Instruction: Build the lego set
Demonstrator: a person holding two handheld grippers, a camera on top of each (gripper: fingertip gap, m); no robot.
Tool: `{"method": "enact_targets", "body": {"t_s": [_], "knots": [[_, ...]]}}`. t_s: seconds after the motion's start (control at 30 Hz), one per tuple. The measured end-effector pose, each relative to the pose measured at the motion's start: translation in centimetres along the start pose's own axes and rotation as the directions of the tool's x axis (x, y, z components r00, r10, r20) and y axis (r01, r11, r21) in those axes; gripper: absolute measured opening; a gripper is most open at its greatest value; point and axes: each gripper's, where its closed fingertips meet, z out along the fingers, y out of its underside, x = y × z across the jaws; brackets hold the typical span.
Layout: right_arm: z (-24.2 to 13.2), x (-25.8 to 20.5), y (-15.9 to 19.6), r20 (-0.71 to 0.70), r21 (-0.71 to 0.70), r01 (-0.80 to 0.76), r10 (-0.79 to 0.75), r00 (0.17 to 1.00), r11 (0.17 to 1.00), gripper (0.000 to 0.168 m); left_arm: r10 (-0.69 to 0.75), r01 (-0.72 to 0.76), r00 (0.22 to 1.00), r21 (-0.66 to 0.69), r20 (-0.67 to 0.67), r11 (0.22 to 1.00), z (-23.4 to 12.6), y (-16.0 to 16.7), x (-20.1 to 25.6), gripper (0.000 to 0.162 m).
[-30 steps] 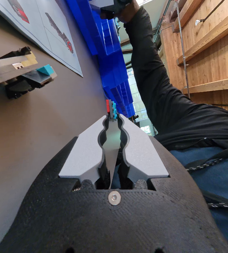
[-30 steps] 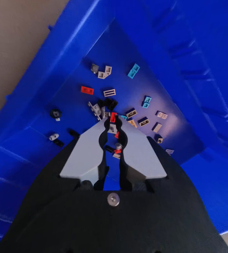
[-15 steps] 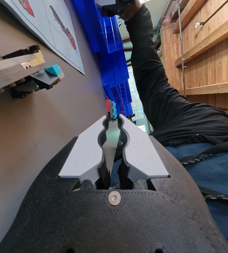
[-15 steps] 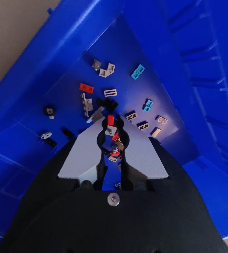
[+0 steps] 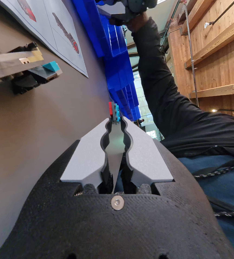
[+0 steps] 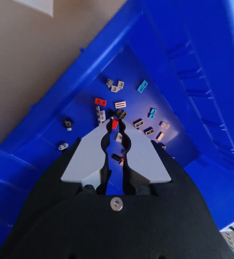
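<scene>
Brown matte tabletop on the left of the left wrist view, wooden plank wall on the right, row of blue plastic bins running away between them.

Seen only from the left wrist: printed instruction sheet lying flat on the table; partly built lego model of grey, tan, black and teal parts, blurred, just beside the sheet's lower edge; black sleeve reaching up to the right gripper above the bins. Left gripper pinching a small lego stack of red, grey and teal plates at the very fingertips, studs facing right, held clear of the table. Bare table between the stack and the model.

Seen only from the right wrist: inside of one blue bin, smooth floor, ribbed right wall, scattered with small loose pieces: red plate, white grille tile, teal plate, grey corner bracket, black ring piece. Right gripper over the bin floor, closed on a small red piece at the tips, grey fingers smooth on top, wavy black inner edges. Bin walls close on the left and right, tan table beyond the left rim. Slight motion blur throughout.
</scene>
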Motion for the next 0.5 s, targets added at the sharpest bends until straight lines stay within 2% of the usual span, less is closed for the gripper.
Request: {"method": "enact_targets", "body": {"t_s": [0.13,0.23,0.33,0.5], "knots": [[-3.0,-1.9,-3.7,-0.055,0.093,0.040,-0.035,0.998,0.995,0.009,-0.011,0.012,1.000,-0.016,0.014,1.000,-0.1,0.8,0.0,0.012],[-5.6,-5.5,-8.6,-0.077,0.191,0.117,-0.104,0.992,0.975,0.009,-0.045,0.045,0.999,-0.052,-0.010,0.998,-0.2,1.9,0.4,0.012],[-7.2,-11.5,-14.3,-0.057,0.308,0.213,-0.205,0.977,0.927,0.009,-0.061,0.057,0.997,-0.099,-0.040,0.993,-0.2,3.0,1.1,0.012],[-7.9,-23.1,-23.0,0.023,0.520,0.300,-0.365,0.931,0.800,0.008,-0.075,0.060,0.993,-0.157,-0.088,0.986,-0.5,4.3,2.4,0.012]]}}
